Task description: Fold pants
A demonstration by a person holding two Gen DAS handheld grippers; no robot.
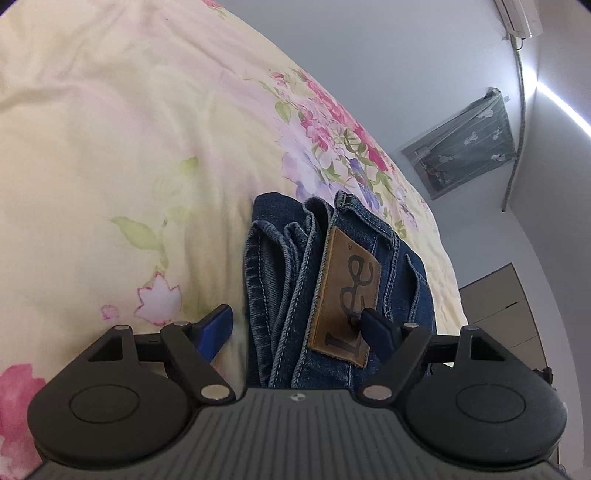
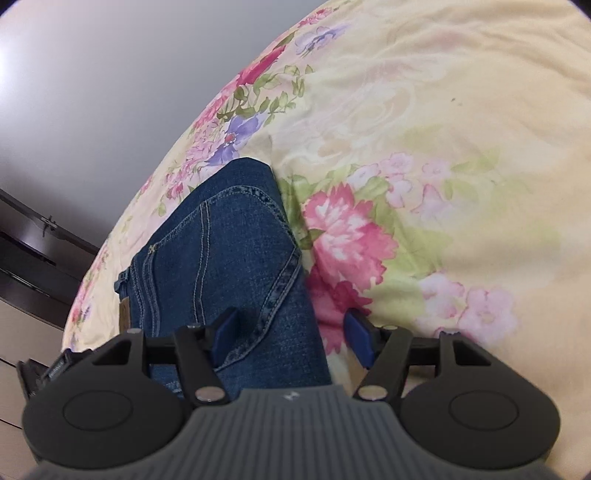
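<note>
Left wrist view, nearest first: my left tongs (image 1: 297, 326) stand wide apart, blue pads on black fingers. One pad sits at 9 o'clock off the cloth, over the bedspread (image 1: 110, 155); the other, at 3 o'clock, overlaps the brown leather patch (image 1: 345, 291), and I cannot tell if it touches. Nothing is pinched. Between the pads lie the folded jeans (image 1: 280, 277), stacked edges and seams running toward 12 o'clock, the waistband end nearest me. Beyond them the yellow bedspread with pink and purple flowers spreads to 12 o'clock. Farther off at 2 o'clock a dark curtain (image 1: 465, 144) hangs on a grey wall, and an air conditioner (image 1: 517, 16) sits at 1 o'clock.

From my right wrist, my right tongs (image 2: 293, 330) are also spread, gripping nothing. The 9 o'clock pad is over the denim, the 3 o'clock pad over the bedspread. The jeans run toward 11 o'clock, back pocket (image 2: 240, 236) stitching up. Dark furniture (image 2: 26, 258) stands far off at 9 o'clock.
</note>
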